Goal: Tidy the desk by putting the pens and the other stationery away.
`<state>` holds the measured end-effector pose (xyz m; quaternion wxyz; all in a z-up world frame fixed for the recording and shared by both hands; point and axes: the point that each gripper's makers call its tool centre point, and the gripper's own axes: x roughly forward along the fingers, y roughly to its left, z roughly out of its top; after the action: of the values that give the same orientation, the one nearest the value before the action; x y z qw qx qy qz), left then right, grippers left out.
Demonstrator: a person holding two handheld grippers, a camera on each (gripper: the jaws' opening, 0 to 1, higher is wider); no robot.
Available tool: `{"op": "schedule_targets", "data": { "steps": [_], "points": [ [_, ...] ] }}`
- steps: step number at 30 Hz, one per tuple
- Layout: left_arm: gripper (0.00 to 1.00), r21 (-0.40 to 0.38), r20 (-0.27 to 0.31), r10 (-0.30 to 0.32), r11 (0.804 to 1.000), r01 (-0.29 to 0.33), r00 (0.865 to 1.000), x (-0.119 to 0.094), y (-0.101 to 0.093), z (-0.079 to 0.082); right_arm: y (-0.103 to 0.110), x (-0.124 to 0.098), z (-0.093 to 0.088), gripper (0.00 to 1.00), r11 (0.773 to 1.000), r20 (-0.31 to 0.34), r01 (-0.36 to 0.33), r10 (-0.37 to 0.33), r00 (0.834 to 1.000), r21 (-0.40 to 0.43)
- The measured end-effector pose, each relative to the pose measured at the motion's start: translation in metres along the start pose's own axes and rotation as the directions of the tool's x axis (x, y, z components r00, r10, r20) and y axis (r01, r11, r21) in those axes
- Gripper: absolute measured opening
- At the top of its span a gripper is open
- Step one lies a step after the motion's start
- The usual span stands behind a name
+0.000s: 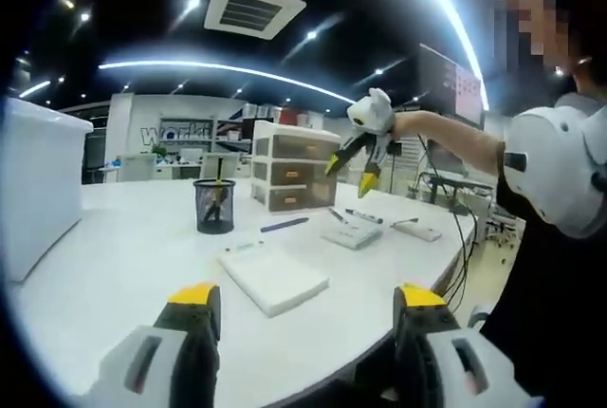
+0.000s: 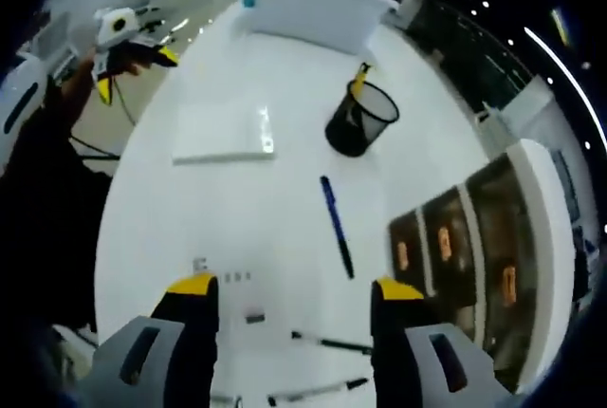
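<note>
While the right gripper (image 2: 289, 294) hangs wide-jawed and empty at lower centre, a blue pen (image 2: 337, 226) lies just above it — below the black mesh pen cup (image 2: 361, 118). Wide and empty too, the left gripper (image 1: 305, 302) faces a white notepad (image 1: 273, 275).

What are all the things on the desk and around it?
Desk: one, white.
Pen cup: one, black mesh, near the desk's middle, a pen inside.
Blue pen: one, lying between cup and drawers.
Notepad: one, white, flat on the desk.
Drawer unit: one, white, three brown drawers.
Black pens: two, beside the drawers.
Bin: one, white, desk's end.
Left gripper: yellow-tipped jaws open.
Right gripper: jaws open, raised over the desk.
</note>
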<state>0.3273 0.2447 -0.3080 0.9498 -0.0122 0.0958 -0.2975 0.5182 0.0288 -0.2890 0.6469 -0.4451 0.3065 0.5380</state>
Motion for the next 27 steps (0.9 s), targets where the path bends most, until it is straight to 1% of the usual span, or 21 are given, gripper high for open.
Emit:
{"op": "schedule_targets", "data": {
  "steps": [4,8,13,14,15,16,20,23,24,27],
  "points": [
    [0.73,0.008,-0.007,-0.007,1.000,0.007,1.000,0.001,-0.004,-0.001,-0.004,0.007,0.005,0.58,0.999,-0.024,-0.014,0.013,1.000,-0.041],
    [0.73,0.004,-0.007,-0.002,1.000,0.002,1.000,0.000,-0.004,-0.002,-0.011,0.015,0.011,0.56,0.998,-0.048,-0.022,0.019,0.999,-0.061],
    [0.73,-0.002,-0.004,0.004,1.000,-0.004,1.000,-0.003,-0.004,-0.004,-0.020,0.029,0.011,0.54,0.995,-0.105,-0.037,0.027,0.994,-0.094],
    [0.73,-0.003,-0.003,0.005,1.000,-0.005,1.000,-0.004,-0.004,-0.004,-0.020,0.031,0.010,0.53,0.993,-0.122,-0.041,0.027,0.992,-0.112],
    [0.73,-0.003,-0.001,0.006,1.000,-0.006,1.000,-0.005,-0.004,-0.004,-0.020,0.033,0.011,0.52,0.987,-0.132,-0.057,0.037,0.991,-0.150],
    [0.73,-0.004,0.000,0.008,1.000,-0.008,1.000,-0.006,-0.004,-0.004,-0.019,0.034,0.012,0.51,0.984,-0.135,-0.065,0.043,0.990,-0.166],
    [0.73,-0.005,0.006,0.015,1.000,-0.015,1.000,-0.008,-0.003,-0.003,-0.019,0.044,0.018,0.49,0.981,-0.141,-0.081,0.056,0.988,-0.176],
    [0.73,-0.004,0.011,0.014,1.000,-0.014,1.000,-0.010,-0.005,-0.002,-0.021,0.051,0.016,0.48,0.972,-0.179,-0.111,0.074,0.981,-0.208],
    [0.73,-0.003,0.014,0.013,1.000,-0.013,1.000,-0.011,-0.005,-0.002,-0.024,0.055,0.016,0.47,0.967,-0.193,-0.116,0.072,0.979,-0.225],
    [0.73,-0.004,0.019,0.015,1.000,-0.015,1.000,-0.012,-0.006,-0.001,-0.032,0.061,0.015,0.43,0.966,-0.208,-0.117,0.068,0.976,-0.232]
  ]
}}
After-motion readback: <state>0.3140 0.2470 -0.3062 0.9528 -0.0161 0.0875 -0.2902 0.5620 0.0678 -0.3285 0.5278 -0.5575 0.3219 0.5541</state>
